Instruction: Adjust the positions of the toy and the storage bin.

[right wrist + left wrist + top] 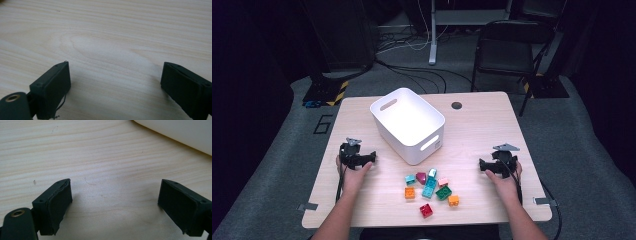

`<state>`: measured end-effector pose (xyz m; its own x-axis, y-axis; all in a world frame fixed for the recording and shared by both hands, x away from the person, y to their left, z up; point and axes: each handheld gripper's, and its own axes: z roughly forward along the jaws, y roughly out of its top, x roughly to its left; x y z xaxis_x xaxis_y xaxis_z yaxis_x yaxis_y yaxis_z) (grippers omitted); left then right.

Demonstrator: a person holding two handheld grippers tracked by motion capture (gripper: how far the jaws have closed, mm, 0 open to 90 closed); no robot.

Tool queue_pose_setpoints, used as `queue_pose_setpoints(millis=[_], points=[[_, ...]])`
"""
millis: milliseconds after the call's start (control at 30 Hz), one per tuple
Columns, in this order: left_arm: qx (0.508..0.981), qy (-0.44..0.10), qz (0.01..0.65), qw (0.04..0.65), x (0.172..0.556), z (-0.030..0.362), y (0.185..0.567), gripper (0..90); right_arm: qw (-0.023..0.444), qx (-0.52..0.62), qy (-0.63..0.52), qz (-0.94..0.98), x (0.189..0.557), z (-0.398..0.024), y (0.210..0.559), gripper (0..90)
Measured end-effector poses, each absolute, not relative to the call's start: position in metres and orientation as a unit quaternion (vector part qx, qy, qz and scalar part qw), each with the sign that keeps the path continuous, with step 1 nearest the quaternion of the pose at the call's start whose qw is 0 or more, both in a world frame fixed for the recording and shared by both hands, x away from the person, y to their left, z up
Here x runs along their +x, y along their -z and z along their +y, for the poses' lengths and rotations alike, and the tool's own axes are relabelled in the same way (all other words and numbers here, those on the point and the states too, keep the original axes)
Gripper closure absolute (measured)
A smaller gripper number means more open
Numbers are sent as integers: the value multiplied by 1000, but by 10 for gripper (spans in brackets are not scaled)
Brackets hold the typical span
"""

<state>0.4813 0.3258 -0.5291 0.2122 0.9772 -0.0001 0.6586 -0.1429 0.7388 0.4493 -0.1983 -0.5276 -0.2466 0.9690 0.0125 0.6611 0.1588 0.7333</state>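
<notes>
- The left gripper [357, 156] rests on the wooden table [482, 125] with its jaws spread wide and nothing between them; the right gripper [498, 165] is the same.
- The toy bricks [431, 189] lie in a loose cluster near the front edge, between the two hands and just in front of the white bin [408, 123], which looks empty.
- The bricks lie close together, some touching, so open jaws coming down on one could push its neighbours away or catch two together.
- The red brick [426, 210] is nearest the table edge; a push could send it off.
- The bin's rim is high, so a brick carried low may hit the wall.
</notes>
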Motion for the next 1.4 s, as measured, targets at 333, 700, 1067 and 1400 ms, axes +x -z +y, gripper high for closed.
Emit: queue_pose_setpoints(millis=[333, 700, 1067, 1400], points=[[712, -250, 576, 314, 483, 325, 529, 111, 246, 570, -318, 716, 446, -197, 527, 145], [716, -247, 571, 316, 482, 327, 529, 119, 250, 566, -325, 715, 446, -198, 527, 178], [715, -247, 573, 316, 479, 328, 523, 339, 247, 564, -327, 717, 446, -198, 524, 292], [727, -210, 560, 338, 473, 315, 500, 439, 267, 496, -343, 752, 436, -173, 500, 427]])
